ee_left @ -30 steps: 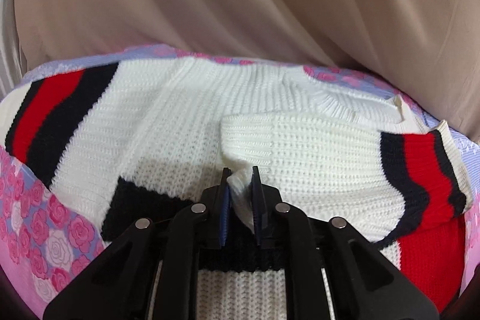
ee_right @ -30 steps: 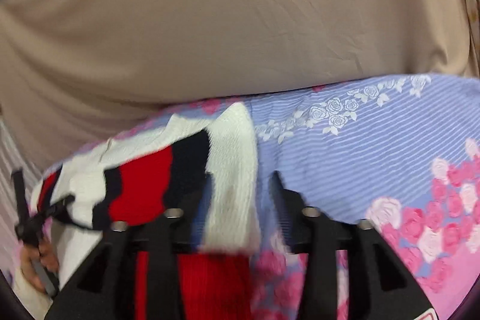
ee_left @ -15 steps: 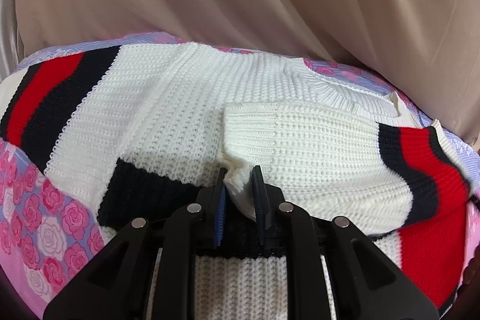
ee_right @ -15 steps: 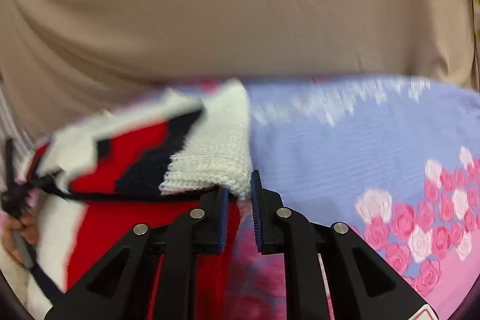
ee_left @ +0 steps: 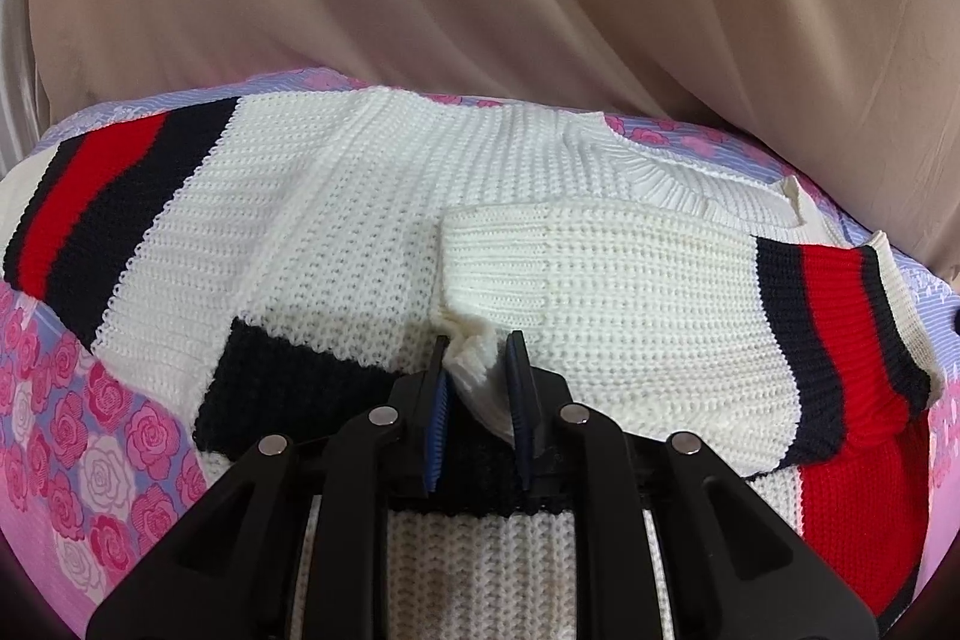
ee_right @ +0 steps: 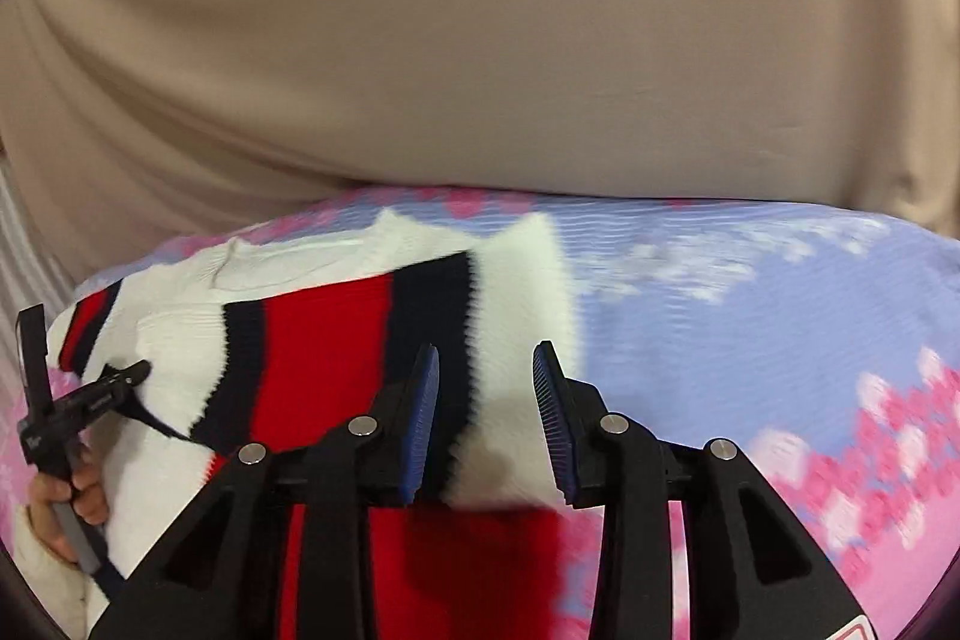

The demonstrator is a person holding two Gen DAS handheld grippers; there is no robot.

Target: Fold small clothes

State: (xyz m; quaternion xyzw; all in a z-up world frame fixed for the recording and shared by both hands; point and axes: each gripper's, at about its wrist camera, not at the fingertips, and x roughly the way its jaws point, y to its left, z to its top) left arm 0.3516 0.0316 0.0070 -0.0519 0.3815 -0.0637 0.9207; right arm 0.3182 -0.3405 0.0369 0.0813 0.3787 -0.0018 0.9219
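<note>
Centrally, sweater cuff [ee_left: 474,370] between left tongs [ee_left: 477,370]

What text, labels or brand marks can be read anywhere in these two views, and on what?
No text can be read in either view.
Small white marks on the left gripper handle, seen in the right wrist view: too small to read.
Red outline on the right gripper's lower corner: cut off, no letters.
The sweater shows no label.
</note>
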